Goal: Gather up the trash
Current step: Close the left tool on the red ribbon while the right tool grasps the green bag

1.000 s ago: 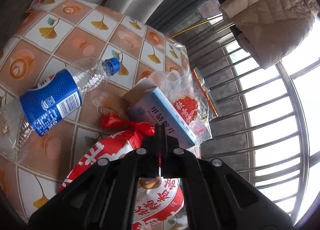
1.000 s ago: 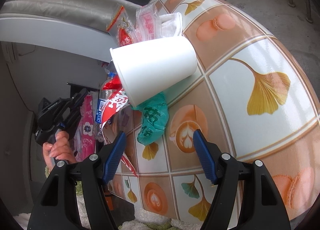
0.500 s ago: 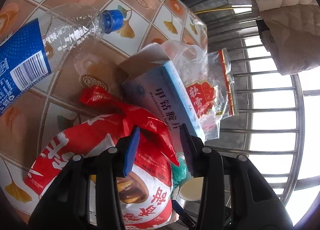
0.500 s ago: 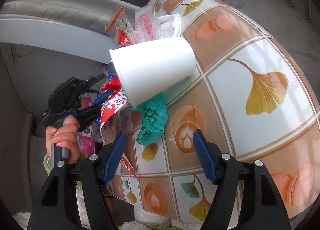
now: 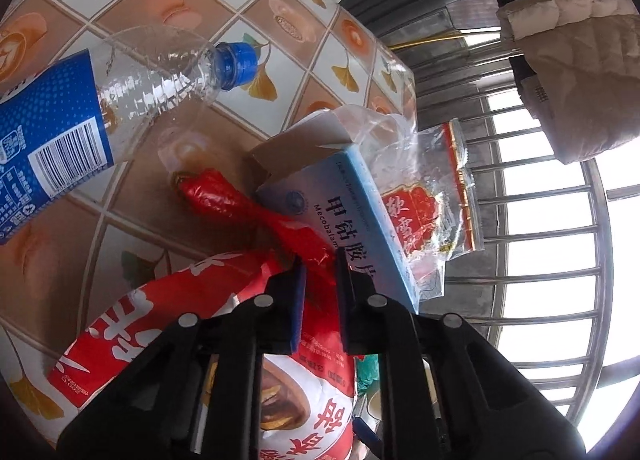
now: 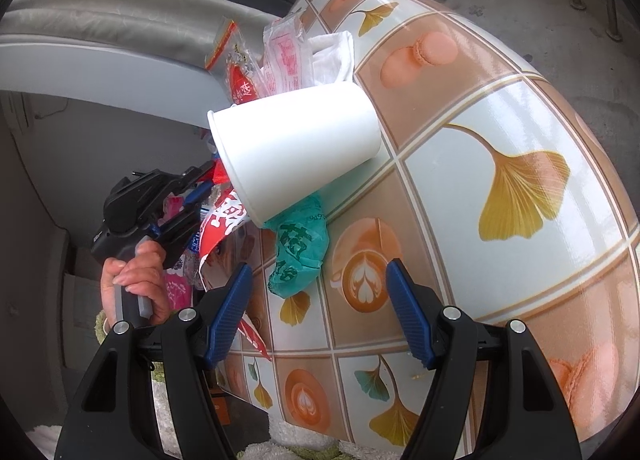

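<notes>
A red and white snack bag [image 5: 168,316] lies on the tiled table [image 5: 168,4], its twisted red end [image 5: 216,192] reaching toward a blue medicine box [image 5: 352,212]. My left gripper [image 5: 320,260] is closing, and bunched red film of that bag fills the narrow gap between its jaws. A plastic bottle [image 5: 60,128] with a blue label lies at the left. In the right wrist view a white paper cup [image 6: 296,148] lies on its side over a green bag [image 6: 300,256]. My right gripper [image 6: 320,312] hangs open in front of them, holding nothing.
Clear wrappers with red print [image 5: 424,204] and a white tissue [image 6: 332,52] lie behind the box and cup. A hand [image 6: 136,280] holds the left gripper [image 6: 200,184] past the table's edge. A quilted jacket [image 5: 572,60] hangs by window bars [image 5: 540,260]. A grey sofa [image 6: 120,20] stands behind.
The left gripper came down over the red snack bag, opened, then narrowed its jaws on the bag's bunched red film. The right gripper, cup and green bag stayed put.
</notes>
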{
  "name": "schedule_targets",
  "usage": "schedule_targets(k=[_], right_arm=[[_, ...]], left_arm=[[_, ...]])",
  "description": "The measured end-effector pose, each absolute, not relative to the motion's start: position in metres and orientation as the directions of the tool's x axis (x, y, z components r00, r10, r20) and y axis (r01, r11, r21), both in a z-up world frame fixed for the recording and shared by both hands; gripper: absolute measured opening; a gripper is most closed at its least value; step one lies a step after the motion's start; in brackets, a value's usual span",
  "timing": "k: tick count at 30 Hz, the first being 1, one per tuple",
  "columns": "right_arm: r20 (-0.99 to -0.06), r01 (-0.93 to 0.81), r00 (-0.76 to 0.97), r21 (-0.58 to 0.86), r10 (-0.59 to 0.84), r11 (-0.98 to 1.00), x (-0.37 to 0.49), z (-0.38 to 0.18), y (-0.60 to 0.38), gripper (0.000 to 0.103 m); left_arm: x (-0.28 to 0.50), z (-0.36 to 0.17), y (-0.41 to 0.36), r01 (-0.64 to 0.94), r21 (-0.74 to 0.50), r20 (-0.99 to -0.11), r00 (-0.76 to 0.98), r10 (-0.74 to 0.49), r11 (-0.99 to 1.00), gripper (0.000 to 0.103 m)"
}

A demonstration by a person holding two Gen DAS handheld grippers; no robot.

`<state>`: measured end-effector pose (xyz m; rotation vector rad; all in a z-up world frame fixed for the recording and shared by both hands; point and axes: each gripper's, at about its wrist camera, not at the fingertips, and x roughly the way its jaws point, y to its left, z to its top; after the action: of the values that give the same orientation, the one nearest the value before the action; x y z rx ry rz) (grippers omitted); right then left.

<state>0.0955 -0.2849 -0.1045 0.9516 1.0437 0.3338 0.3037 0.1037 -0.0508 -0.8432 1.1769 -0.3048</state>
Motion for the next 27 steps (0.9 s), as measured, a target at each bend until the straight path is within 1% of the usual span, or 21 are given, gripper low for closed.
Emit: schedule_targets(k=[3, 8, 15, 19, 21, 27], right_arm=[[-0.581, 0.186, 0.503, 0.795, 0.64, 0.577, 0.093, -0.102, -0.286, 0.068], [-0.585, 0.175, 0.509, 0.789, 0.632, 0.589, 0.088, -0.096, -0.284, 0.068], [-0.604, 0.15, 0.5, 0.766, 0.62, 0.625, 0.081, -0.085, -0.274, 0.068], [-0.629, 0.133, 0.482, 0.74, 0.61, 0.659, 0.088, -0.082, -0.262, 0.068], [-0.639, 0.117, 0.482, 0.726, 0.6, 0.678, 0.096, -0.08, -0.255, 0.074], [-0.662, 0.083, 0.481, 0.688, 0.575, 0.721, 0.127, -0.081, -0.235, 0.075]], left_arm=[[0.298, -0.037, 0.104, -0.154, -0.732, -0.657, 0.42, -0.626, 0.664, 0.008], [0.28, -0.006, 0.106, -0.049, -0.746, -0.596, 0.493, -0.633, 0.664, 0.007], [0.235, 0.035, 0.112, 0.118, -0.708, -0.528, 0.566, -0.633, 0.696, 0.007], [0.203, 0.045, 0.12, 0.184, -0.671, -0.519, 0.575, -0.632, 0.718, 0.007], [0.186, 0.045, 0.126, 0.205, -0.657, -0.518, 0.577, -0.632, 0.726, 0.007], [0.146, 0.029, 0.145, 0.213, -0.628, -0.543, 0.569, -0.617, 0.749, 0.007]])
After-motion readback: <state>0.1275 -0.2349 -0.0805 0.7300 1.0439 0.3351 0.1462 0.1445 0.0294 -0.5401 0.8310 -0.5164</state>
